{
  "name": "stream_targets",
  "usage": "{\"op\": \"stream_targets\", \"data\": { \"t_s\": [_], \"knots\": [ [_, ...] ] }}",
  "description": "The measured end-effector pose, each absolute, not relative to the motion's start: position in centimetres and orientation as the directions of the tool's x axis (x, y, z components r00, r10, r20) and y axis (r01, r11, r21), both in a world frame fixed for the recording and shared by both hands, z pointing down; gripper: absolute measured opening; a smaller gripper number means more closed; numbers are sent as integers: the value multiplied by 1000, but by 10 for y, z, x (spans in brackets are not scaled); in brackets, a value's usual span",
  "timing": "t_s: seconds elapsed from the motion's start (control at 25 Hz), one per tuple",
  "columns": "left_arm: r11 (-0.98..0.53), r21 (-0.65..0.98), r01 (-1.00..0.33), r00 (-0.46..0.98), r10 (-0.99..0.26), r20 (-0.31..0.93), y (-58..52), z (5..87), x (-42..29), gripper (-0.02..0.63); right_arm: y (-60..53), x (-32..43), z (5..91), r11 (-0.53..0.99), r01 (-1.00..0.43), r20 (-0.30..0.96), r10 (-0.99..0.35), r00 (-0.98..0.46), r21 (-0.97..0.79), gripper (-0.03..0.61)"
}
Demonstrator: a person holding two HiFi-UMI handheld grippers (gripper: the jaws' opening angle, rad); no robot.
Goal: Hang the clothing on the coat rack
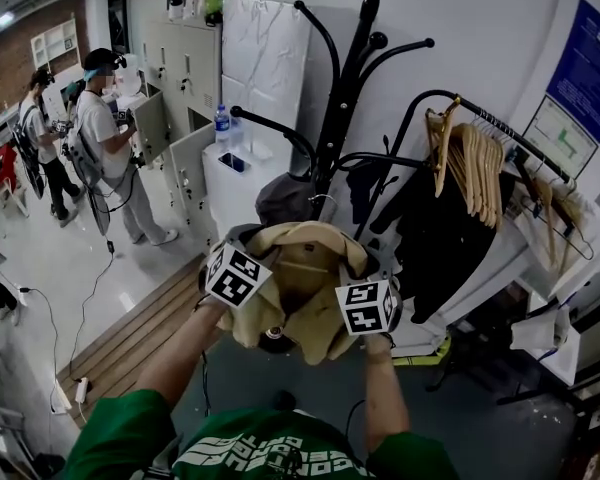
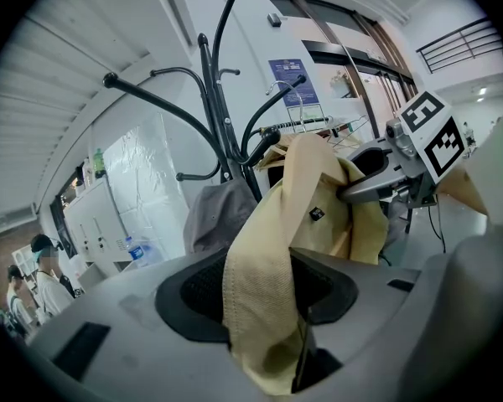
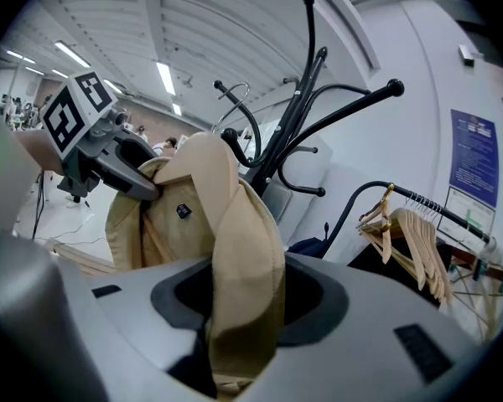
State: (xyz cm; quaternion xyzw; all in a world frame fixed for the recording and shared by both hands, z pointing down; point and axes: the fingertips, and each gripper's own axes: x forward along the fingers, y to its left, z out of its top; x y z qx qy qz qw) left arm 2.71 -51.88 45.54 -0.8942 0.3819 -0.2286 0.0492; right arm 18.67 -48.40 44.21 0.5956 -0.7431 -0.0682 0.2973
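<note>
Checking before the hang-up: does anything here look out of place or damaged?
Nothing stands out. The tan cloth jacket is gripped, bunched, by the left tongs and right tongs before the black metal coat rack, which carries a grey garment.

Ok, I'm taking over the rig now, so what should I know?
Left tongs: shut on the tan jacket, near its collar.
Right tongs: shut on the same jacket, on the collar's other side.
The jacket hangs between them, held up before the black coat rack, on no hook yet. A grey item already hangs low on the rack.
Done: jacket picked up and raised.
Left: loop the collar over a free hook, then open both tongs.
</note>
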Motion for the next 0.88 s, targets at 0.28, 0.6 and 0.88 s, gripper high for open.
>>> {"op": "stream_targets", "data": {
  "t_s": [0.28,0.6,0.88],
  "knots": [
    [-706,-246,-664,599,-699,391,-538,470,29,196,-504,188,456,301,-842,387,-914,-121,447,178],
    [-711,-227,-665,592,-688,420,-551,486,30,196,-518,189,471,317,-841,418,-900,-122,437,178],
    [-715,-217,-665,590,-680,436,-561,500,32,196,-527,191,485,330,-841,442,-888,-124,428,178]
  ]
}}
